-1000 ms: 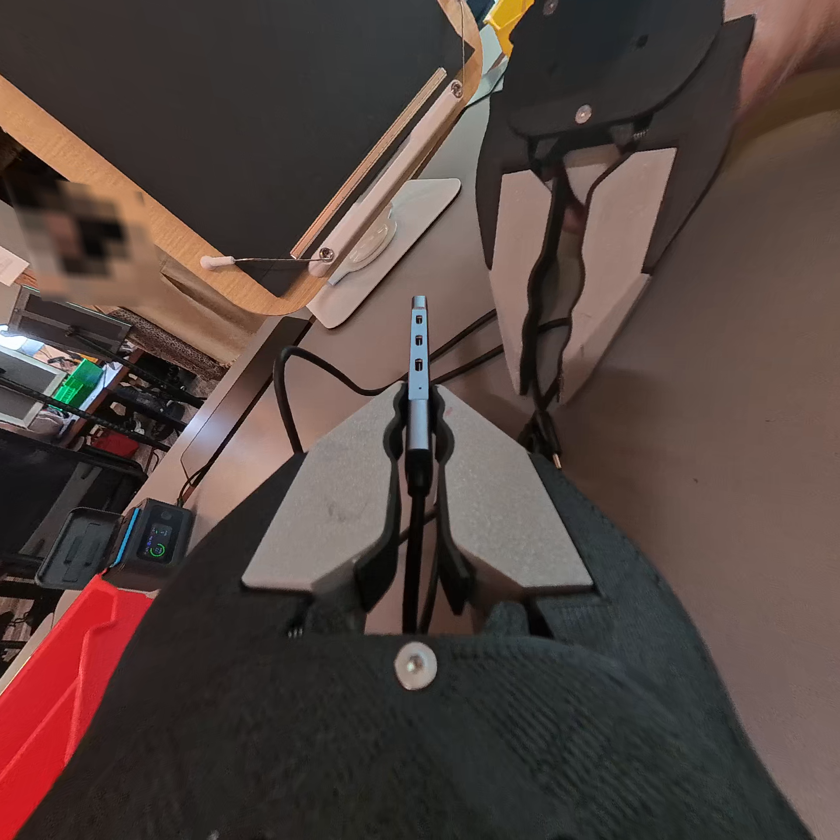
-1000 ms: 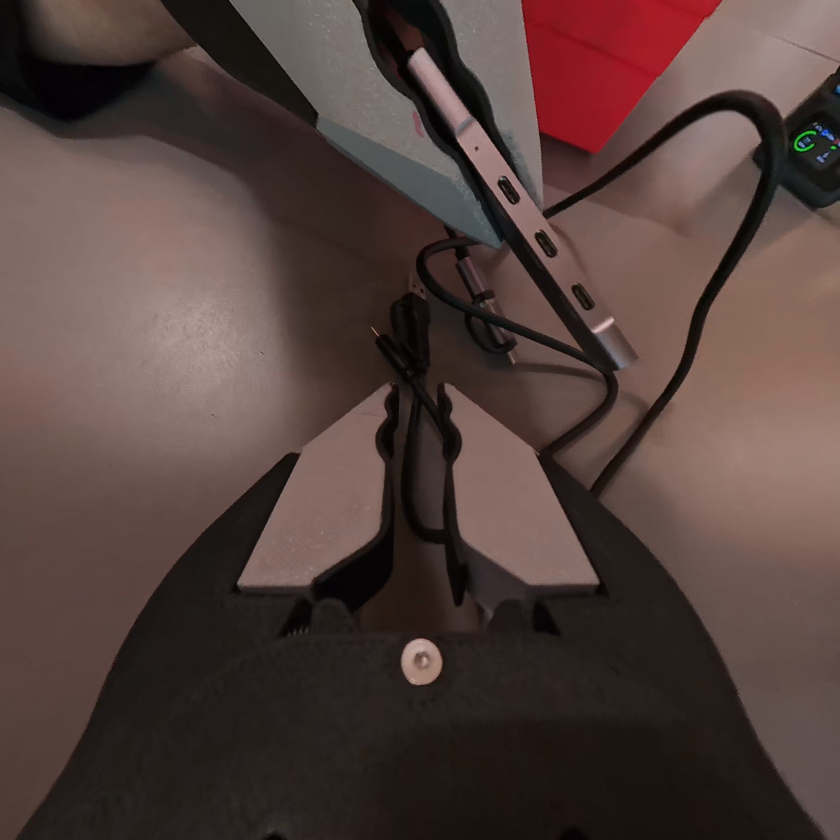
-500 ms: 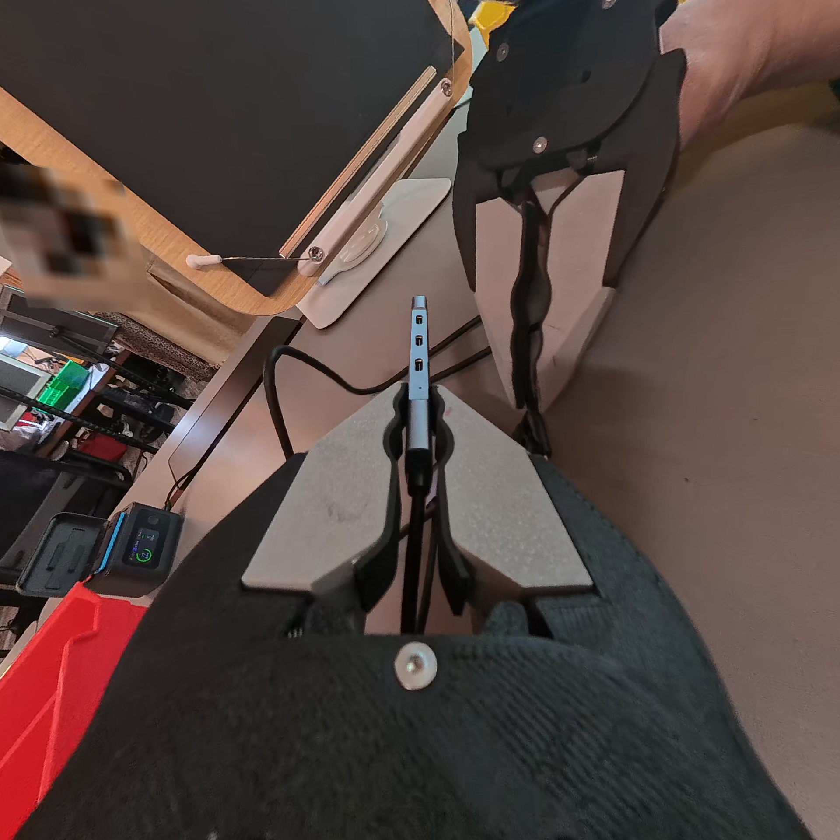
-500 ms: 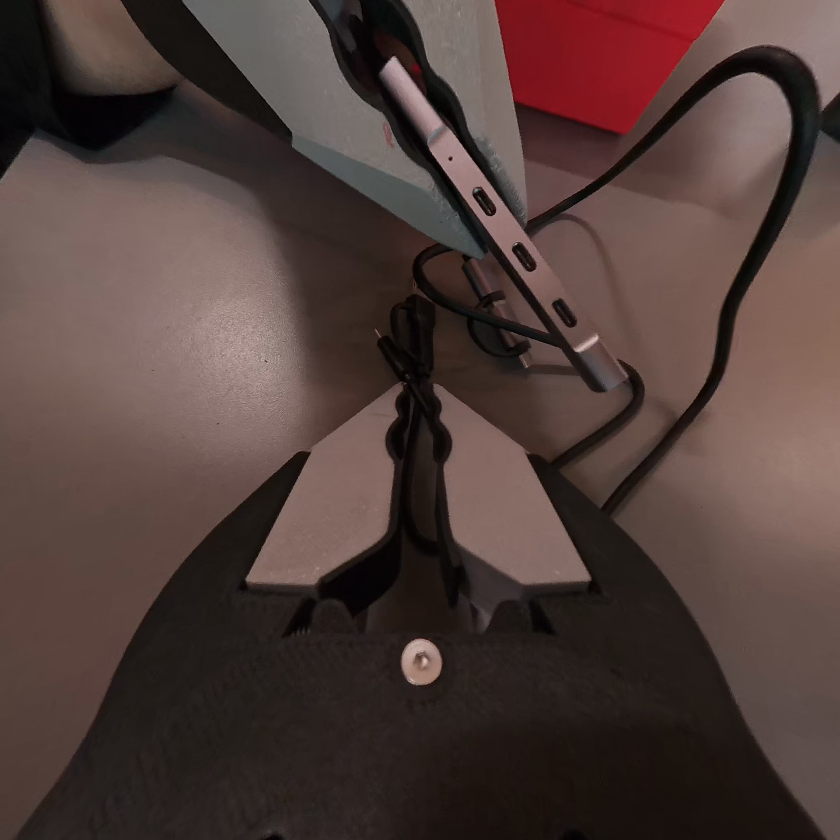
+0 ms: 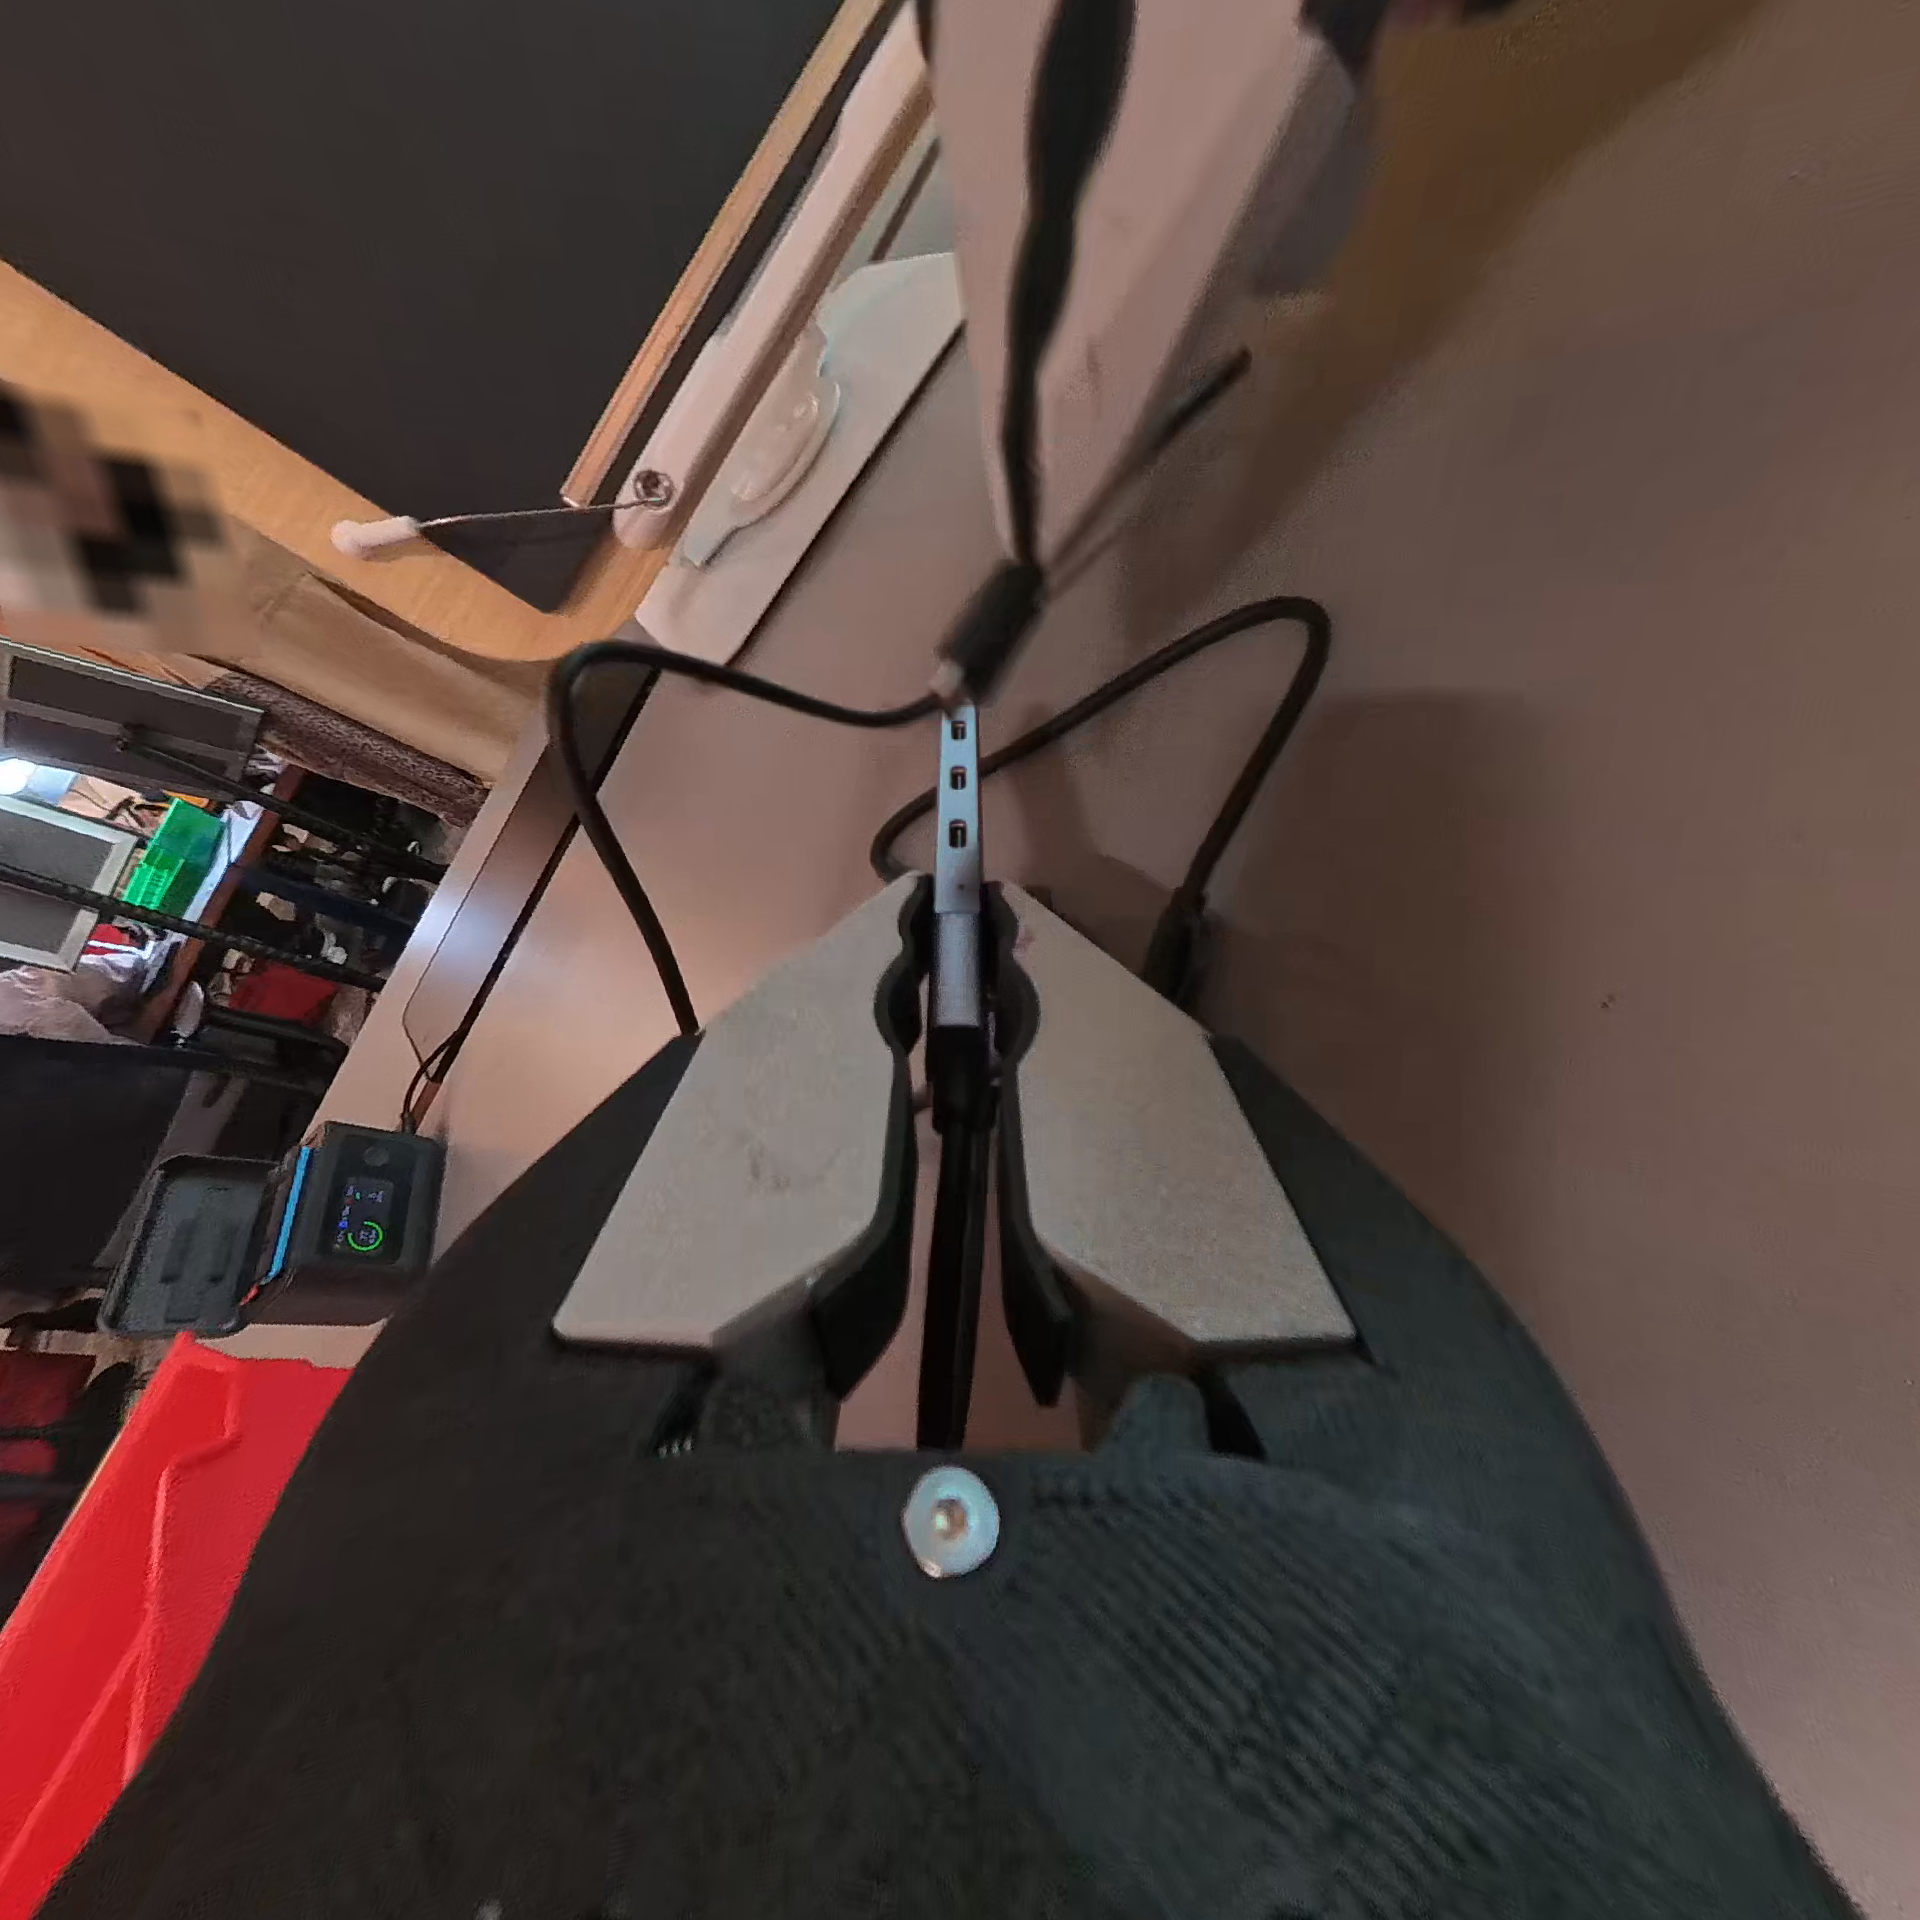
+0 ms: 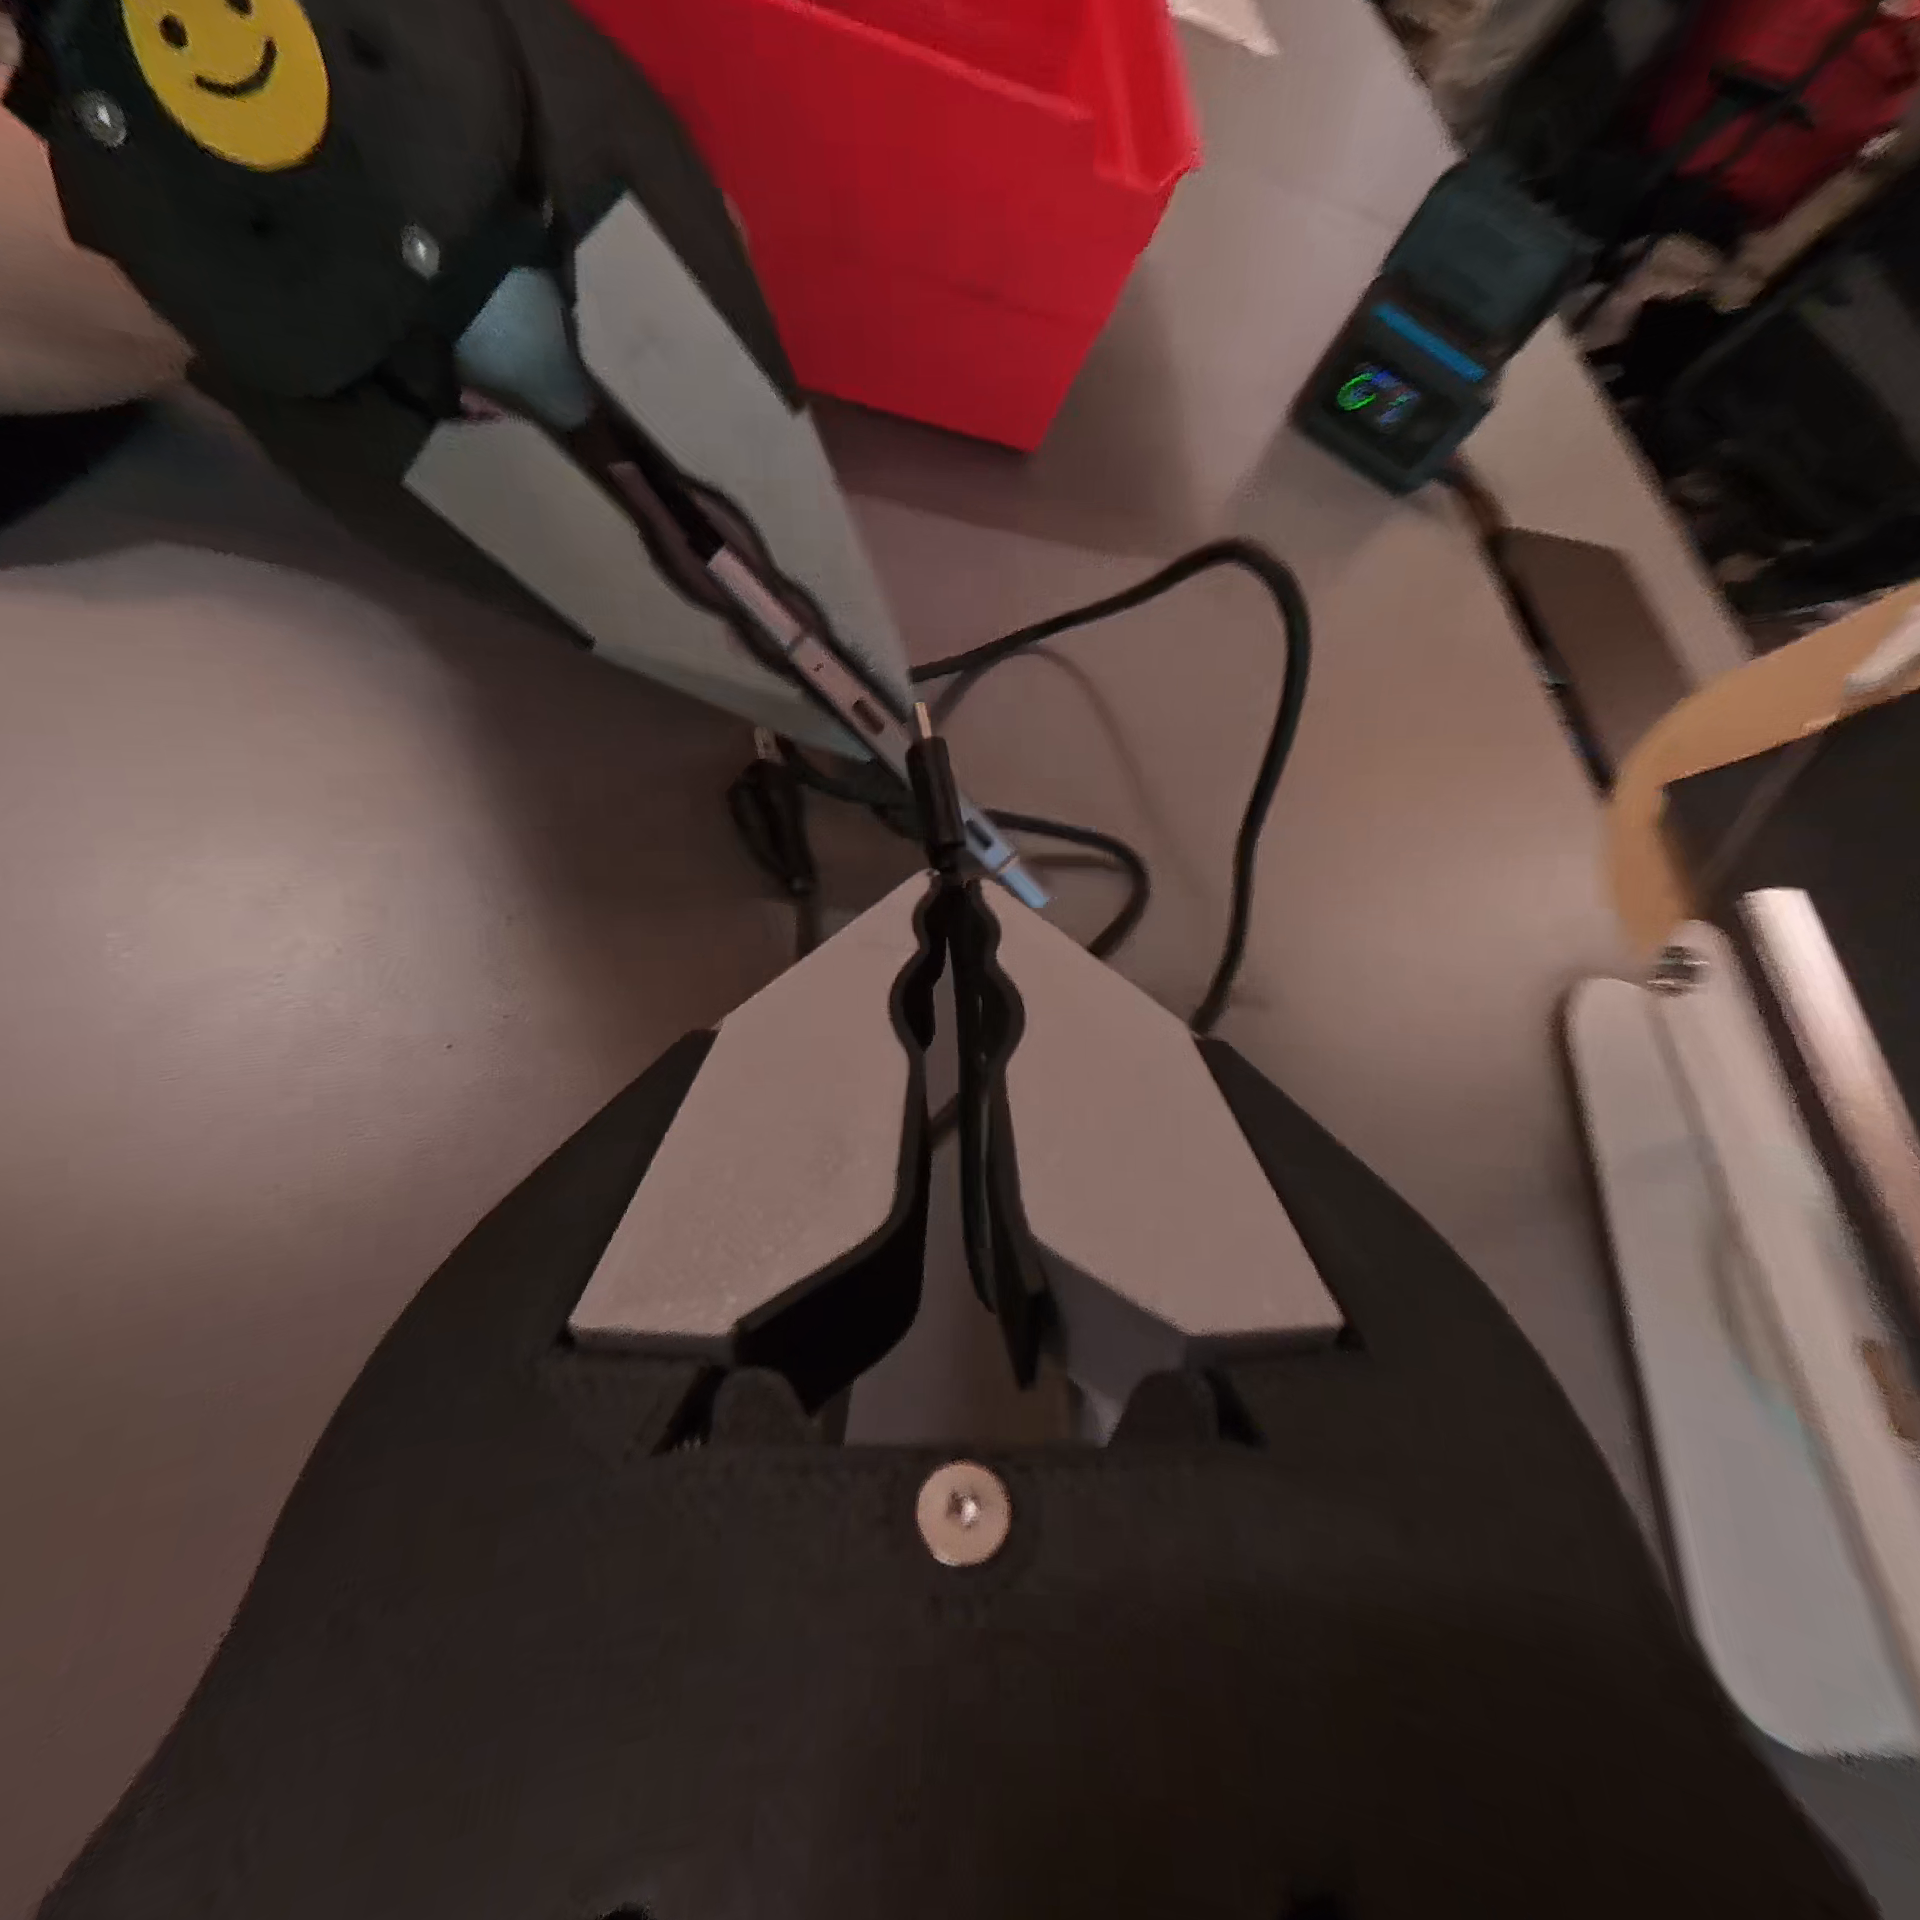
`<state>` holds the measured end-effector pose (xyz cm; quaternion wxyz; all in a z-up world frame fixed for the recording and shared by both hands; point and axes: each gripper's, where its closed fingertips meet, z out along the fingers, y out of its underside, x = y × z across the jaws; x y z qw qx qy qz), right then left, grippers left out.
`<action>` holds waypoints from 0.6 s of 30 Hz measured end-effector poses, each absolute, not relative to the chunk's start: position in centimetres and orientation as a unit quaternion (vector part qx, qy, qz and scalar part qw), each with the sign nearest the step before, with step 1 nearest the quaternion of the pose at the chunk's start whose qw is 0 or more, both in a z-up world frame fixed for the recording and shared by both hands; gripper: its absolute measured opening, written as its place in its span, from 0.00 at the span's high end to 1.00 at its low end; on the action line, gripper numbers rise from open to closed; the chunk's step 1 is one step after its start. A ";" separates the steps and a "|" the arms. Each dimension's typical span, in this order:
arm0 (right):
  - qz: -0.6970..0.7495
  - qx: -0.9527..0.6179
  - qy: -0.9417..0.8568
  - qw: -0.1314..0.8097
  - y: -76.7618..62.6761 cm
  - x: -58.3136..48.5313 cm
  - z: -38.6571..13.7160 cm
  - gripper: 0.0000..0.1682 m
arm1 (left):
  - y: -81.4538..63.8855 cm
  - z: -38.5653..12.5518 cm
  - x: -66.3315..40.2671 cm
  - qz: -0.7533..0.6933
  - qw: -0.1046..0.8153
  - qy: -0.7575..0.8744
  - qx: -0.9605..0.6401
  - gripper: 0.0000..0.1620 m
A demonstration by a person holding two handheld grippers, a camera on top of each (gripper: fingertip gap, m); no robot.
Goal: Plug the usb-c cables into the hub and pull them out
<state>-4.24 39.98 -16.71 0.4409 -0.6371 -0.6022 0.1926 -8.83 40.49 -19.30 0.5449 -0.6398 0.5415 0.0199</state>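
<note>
My left gripper (image 5: 956,935) is closed on the near end of a slim grey hub (image 5: 958,790), holding it up off the brown bench (image 5: 1610,935) with its three small ports in view. My right gripper (image 6: 951,894) is pinched shut on a black cable (image 6: 940,800), its plug pointing at the hub's far end, very close but seemingly not yet seated. All three ports look empty, so I judge no plugging is done; another cable (image 5: 1226,675) lies loose on the bench beyond.
</note>
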 end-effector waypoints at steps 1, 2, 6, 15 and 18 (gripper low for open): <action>0.173 -0.635 -0.601 0.454 40.1 -4.1 -16.0 1.00 | 40.4 -19.6 -8.7 0.022 0.540 0.545 -0.641 0.96; 0.151 -0.631 -0.605 0.461 40.1 -3.9 -15.6 1.00 | 40.4 -19.8 -8.7 0.026 0.535 0.549 -0.642 0.96; 0.053 -0.610 -0.650 0.449 39.8 -4.3 -17.1 1.00 | 40.2 -20.5 -8.0 0.024 0.521 0.558 -0.645 0.96; 0.049 -0.625 -0.658 0.417 40.5 -5.0 -21.1 1.00 | 40.8 -21.2 -8.8 0.069 0.508 0.563 -0.647 0.96; 0.007 -0.614 -0.674 0.410 40.9 -4.6 -21.9 1.00 | 40.9 -21.8 -9.0 0.090 0.496 0.572 -0.647 0.96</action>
